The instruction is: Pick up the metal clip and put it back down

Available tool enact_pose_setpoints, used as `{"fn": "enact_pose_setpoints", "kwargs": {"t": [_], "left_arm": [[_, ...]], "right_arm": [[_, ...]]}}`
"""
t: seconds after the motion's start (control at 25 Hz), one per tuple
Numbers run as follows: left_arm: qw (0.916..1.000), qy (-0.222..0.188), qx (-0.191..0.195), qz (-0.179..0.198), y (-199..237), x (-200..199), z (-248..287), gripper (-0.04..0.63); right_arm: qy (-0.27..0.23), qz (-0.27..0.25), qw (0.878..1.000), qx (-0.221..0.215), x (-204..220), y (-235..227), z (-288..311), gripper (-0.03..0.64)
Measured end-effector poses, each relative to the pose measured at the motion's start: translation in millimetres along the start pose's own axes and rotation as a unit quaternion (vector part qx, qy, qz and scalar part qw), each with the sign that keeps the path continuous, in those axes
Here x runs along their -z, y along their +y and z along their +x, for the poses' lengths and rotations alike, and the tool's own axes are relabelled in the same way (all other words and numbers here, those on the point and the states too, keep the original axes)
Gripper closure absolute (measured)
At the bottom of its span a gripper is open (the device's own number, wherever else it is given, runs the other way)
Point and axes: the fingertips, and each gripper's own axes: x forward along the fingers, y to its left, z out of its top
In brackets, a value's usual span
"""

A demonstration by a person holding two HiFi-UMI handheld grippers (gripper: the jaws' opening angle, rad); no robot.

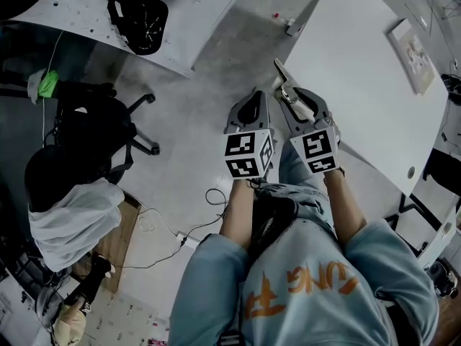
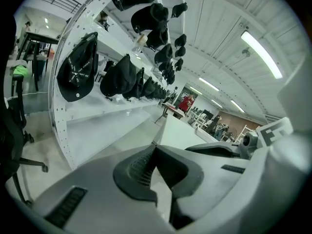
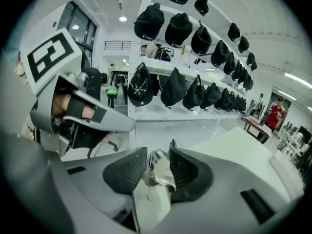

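Right gripper [image 3: 159, 154] jaws opening, metal clip [image 3: 161, 173] loose between. Left gripper [image 2: 155, 152] pressed together, empty. Risk: dropping past table [image 1: 360, 78] edge.

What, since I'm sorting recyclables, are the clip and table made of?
Clip: metal by its look, bright silver with mirror-like glints. Table: smooth matte white top, perhaps laminate or painted board; its core does not show.
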Motion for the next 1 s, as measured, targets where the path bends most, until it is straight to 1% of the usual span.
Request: {"fn": "enact_pose_setpoints", "kwargs": {"t": [0.16,0.32,0.44,0.56,0.68,0.76,0.8,0.92,1.0], "left_arm": [[0.9999,-0.011,0.006,0.01,-8,-14,2,0.586],[0.999,-0.024,0.016,0.035,-19,-32,4,0.586],[0.9977,-0.035,0.021,0.054,-27,-47,6,0.586],[0.9958,-0.048,0.029,0.072,-38,-63,6,0.586],[0.9931,-0.066,0.038,0.089,-50,-82,7,0.586],[0.9902,-0.081,0.039,0.107,-57,-98,7,0.586],[0.9876,-0.09,0.036,0.123,-60,-108,6,0.586],[0.9762,-0.12,0.029,0.178,-74,-142,3,0.586],[0.9701,-0.141,0.034,0.195,-85,-165,1,0.586]], "right_arm": [[-0.045,0.055,0.998,0.004,-22,-18,-13,0.476],[-0.097,0.109,0.989,-0.004,-39,-37,-24,0.477],[-0.119,0.129,0.984,0.004,-49,-50,-30,0.481],[-0.139,0.144,0.98,0.019,-60,-65,-38,0.501],[-0.159,0.148,0.975,0.043,-73,-84,-46,0.553],[-0.173,0.151,0.972,0.054,-84,-95,-52,0.562],[-0.181,0.151,0.97,0.059,-90,-101,-55,0.565],[-0.204,0.152,0.964,0.08,-110,-121,-66,0.573],[-0.22,0.156,0.958,0.093,-123,-136,-74,0.578]]}}
